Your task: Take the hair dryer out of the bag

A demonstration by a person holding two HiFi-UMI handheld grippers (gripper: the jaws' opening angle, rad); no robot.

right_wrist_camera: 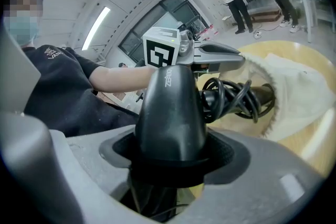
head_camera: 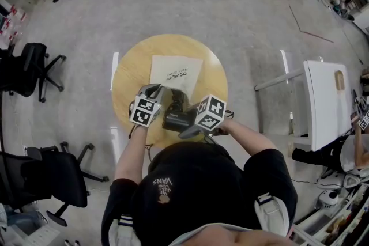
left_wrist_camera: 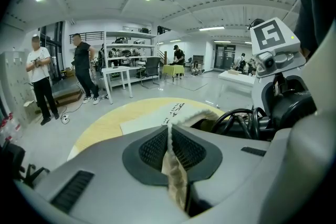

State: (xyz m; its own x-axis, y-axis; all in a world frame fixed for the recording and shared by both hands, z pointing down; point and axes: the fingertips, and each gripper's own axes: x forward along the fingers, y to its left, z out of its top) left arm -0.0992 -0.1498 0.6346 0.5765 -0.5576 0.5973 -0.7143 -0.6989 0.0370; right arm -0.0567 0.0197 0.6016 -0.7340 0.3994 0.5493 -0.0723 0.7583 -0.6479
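R tool (right_wrist_camera: 170, 157) clamps hair dryer (right_wrist_camera: 170, 105) | L tool (left_wrist_camera: 170, 152) pinches bag (head_camera: 174, 71) edge

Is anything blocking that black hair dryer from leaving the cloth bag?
Nothing solid. The right gripper clamps the black plastic hair dryer. Only its handle end, wound with coiled black cord, sits in the open mouth of the cream cloth bag, whose edge the left gripper pinches.

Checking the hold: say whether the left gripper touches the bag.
Touching: in the left gripper view, the left gripper has its jaws shut on the bag, pinching its cream edge.
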